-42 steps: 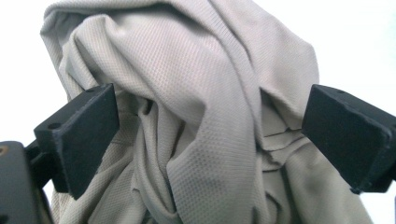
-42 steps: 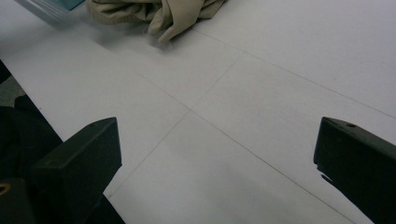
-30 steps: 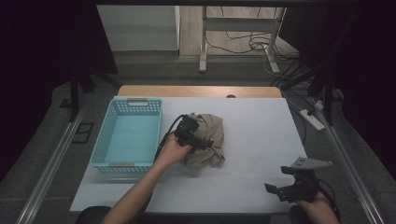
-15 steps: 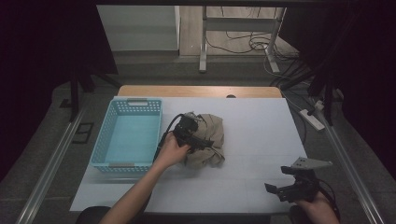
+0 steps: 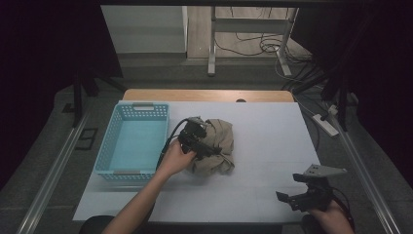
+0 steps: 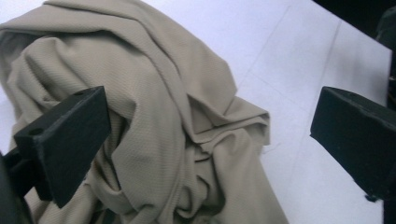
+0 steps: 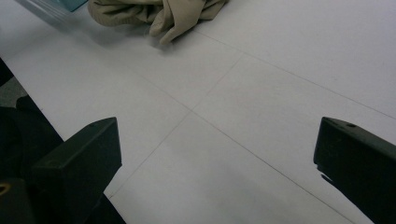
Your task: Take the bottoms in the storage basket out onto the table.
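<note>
A: We see the left gripper [image 5: 207, 146] down over the cloth [image 5: 221, 146], a crumpled beige heap in the middle of the white table [image 5: 272, 131]. Its jaws stand wide apart, one black pad over the folds, the other out over bare table at three o'clock of the heap.

B: Nothing pinched between them, from what we see in the left gripper view; the cloth [image 6: 177, 116] lies slack beneath.

A: At nine o'clock of the cloth we have the blue basket [image 5: 132, 141], just beside it.

B: And the right gripper [image 5: 292, 200] sits at five o'clock of the cloth, well apart, near the table's front edge. Its jaws are spread too, with only white table between them, and the cloth [image 7: 159, 11] lies far off at its eleven o'clock.
</note>
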`<state>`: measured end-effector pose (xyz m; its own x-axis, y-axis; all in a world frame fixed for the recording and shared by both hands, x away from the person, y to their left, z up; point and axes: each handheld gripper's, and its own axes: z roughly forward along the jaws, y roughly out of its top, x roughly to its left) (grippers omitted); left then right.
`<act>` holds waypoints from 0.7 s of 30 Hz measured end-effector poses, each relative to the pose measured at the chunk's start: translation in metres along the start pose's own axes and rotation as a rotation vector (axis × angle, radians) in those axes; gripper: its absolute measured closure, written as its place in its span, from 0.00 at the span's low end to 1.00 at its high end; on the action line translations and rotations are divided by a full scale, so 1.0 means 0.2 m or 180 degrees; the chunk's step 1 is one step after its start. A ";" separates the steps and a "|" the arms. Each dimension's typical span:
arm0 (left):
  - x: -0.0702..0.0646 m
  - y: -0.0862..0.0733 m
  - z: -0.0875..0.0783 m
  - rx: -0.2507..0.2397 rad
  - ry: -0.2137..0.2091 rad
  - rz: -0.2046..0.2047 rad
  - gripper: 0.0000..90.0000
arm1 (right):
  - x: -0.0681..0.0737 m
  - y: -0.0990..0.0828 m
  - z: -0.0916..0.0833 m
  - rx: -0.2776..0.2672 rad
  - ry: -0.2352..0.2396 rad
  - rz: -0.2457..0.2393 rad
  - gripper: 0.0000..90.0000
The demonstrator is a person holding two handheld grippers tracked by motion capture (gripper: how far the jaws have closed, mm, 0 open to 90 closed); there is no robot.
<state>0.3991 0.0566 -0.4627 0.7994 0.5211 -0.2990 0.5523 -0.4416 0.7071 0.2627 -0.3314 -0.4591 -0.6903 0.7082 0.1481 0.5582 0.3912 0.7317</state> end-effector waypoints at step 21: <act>-0.04 0.00 -0.05 -0.0063 -0.0027 0.0149 0.00 | 0.00 0.00 0.01 0.0038 -0.0020 0.0012 0.01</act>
<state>0.3898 0.0599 -0.4542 0.8264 0.4938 -0.2706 0.5094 -0.4508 0.7330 0.2635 -0.3303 -0.4595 -0.6854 0.7132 0.1466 0.5662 0.3954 0.7232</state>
